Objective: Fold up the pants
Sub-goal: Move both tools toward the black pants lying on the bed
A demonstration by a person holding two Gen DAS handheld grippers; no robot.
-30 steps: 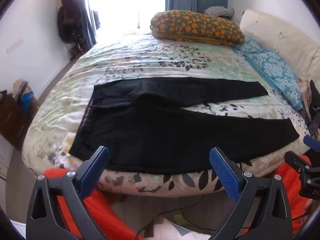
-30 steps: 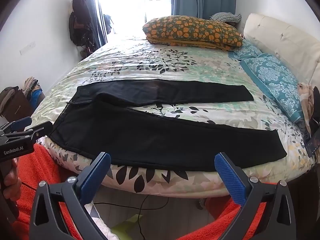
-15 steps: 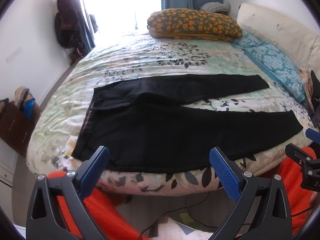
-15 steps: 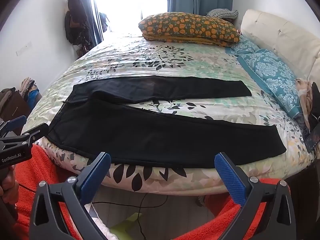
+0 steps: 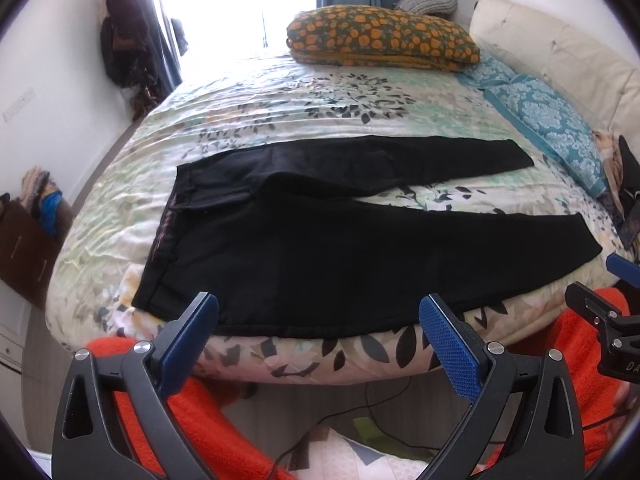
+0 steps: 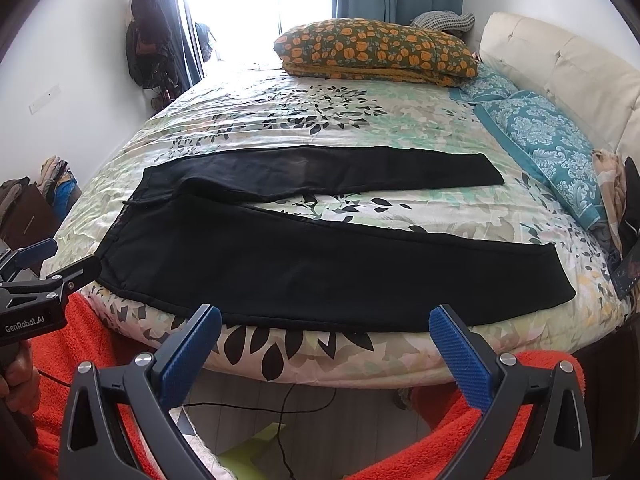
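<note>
Black pants [image 5: 320, 248] lie flat on the flowered bed cover, waistband at the left, both legs spread apart toward the right; they also show in the right wrist view [image 6: 304, 264]. The near leg runs along the bed's front edge. My left gripper [image 5: 320, 320] is open and empty, held just before the bed edge below the near leg's waist end. My right gripper [image 6: 326, 330] is open and empty, before the edge below the near leg's middle. Each gripper shows at the side of the other's view.
An orange-flowered pillow [image 5: 380, 40] lies at the far side of the bed [image 5: 280, 100]. Teal pillows [image 5: 548, 112] and a cream headboard [image 6: 568, 68] stand at the right. Orange fabric [image 6: 76, 356] and a cable on the floor are below the bed edge.
Both grippers have moved slightly closer to the bed's front edge. The pants have not moved and both grippers stay open.
</note>
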